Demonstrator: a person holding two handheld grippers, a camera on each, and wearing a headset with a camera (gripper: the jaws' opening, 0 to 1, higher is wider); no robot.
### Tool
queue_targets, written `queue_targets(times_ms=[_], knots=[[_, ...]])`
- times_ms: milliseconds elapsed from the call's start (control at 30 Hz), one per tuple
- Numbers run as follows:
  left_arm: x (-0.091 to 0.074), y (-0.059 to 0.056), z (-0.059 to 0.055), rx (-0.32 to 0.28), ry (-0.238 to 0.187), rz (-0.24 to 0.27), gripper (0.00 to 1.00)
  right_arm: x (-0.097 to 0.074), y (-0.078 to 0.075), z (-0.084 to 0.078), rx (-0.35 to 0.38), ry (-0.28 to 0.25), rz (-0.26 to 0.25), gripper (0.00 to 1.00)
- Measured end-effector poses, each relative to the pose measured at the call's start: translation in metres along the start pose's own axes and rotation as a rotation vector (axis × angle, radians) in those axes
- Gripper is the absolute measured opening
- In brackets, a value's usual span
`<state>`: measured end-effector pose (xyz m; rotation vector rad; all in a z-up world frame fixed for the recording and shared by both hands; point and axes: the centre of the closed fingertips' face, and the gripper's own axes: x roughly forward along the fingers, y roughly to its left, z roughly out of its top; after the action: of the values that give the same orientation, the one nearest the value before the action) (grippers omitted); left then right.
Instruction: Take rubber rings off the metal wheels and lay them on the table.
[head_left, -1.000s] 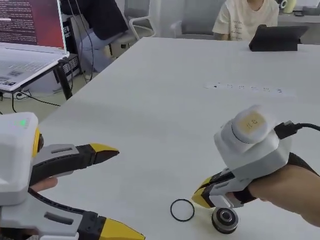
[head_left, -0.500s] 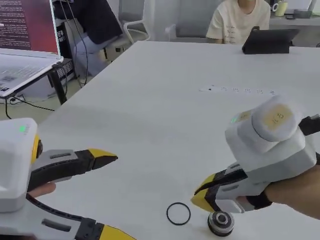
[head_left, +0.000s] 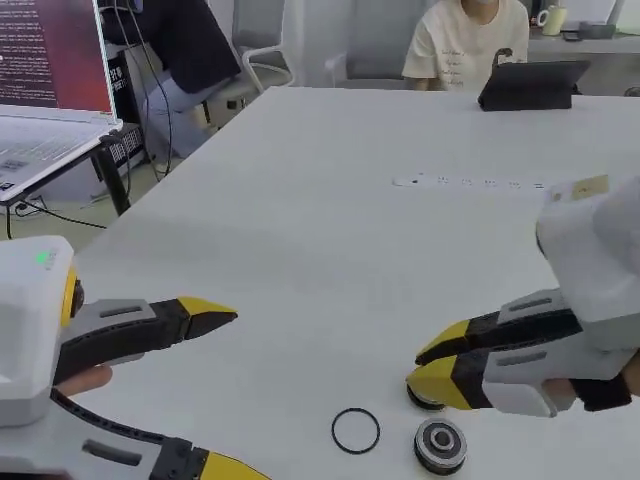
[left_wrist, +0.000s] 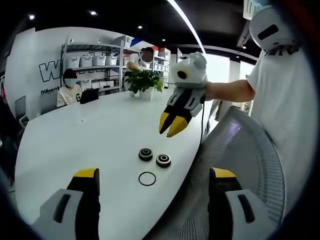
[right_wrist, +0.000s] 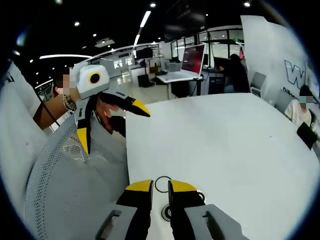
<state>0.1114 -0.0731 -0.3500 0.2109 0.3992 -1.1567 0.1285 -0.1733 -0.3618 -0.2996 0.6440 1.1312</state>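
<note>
Already one ring (head_left: 356, 430) lies flat on the table (head_left: 330, 200), just beside a wheel (head_left: 440, 443). The second wheel (left_wrist: 145, 154) sits partly under the right gripper (head_left: 425, 365), whose jaws are nearly together with a narrow gap, gripping nothing. The left gripper (head_left: 225, 390) hovers apart, jaws spread wide, empty.

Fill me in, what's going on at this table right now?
A person works two handheld grippers over a white table. One thin black rubber ring lies loose on it beside two round metal wheels. The right gripper hovers above the wheels, jaws narrowly apart and empty; the left gripper is held off to the side, jaws wide open, holding nothing.
</note>
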Motion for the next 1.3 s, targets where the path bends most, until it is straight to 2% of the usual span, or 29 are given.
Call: queue_targets(times_ms=[133, 300, 400, 533, 633, 733, 833, 967, 1100, 1300], knots=[[0.001, -0.001, 0.002, 0.009, 0.001, -0.006, 0.88, -0.013, -0.009, -0.001, -0.004, -0.026, -0.03, 0.12], [0.003, -0.001, 0.004, 0.019, 0.002, -0.011, 0.88, -0.027, -0.023, -0.007, 0.038, -0.055, -0.073, 0.13], [0.004, -0.004, 0.006, 0.026, 0.004, -0.019, 0.88, -0.032, -0.028, -0.015, 0.066, -0.075, -0.08, 0.14], [0.006, -0.007, 0.015, 0.048, -0.005, -0.029, 0.88, -0.036, -0.032, -0.029, 0.112, -0.09, -0.093, 0.17], [0.008, -0.009, 0.023, 0.05, -0.015, -0.027, 0.88, -0.036, -0.031, -0.04, 0.122, -0.093, -0.098, 0.18], [0.012, -0.014, 0.036, 0.046, -0.045, -0.04, 0.88, -0.034, -0.03, -0.051, 0.153, -0.093, -0.1, 0.19], [0.016, -0.016, 0.045, 0.065, -0.055, -0.047, 0.86, -0.031, -0.028, -0.059, 0.171, -0.09, -0.096, 0.2], [0.021, -0.018, 0.051, 0.079, -0.068, -0.063, 0.85, -0.027, -0.022, -0.068, 0.195, -0.089, -0.08, 0.22], [0.027, -0.022, 0.058, 0.113, -0.073, -0.084, 0.83, -0.024, -0.017, -0.076, 0.188, -0.075, -0.057, 0.24], [0.038, -0.025, 0.069, 0.16, -0.081, -0.115, 0.79, -0.022, -0.016, -0.083, 0.187, -0.061, -0.044, 0.26]])
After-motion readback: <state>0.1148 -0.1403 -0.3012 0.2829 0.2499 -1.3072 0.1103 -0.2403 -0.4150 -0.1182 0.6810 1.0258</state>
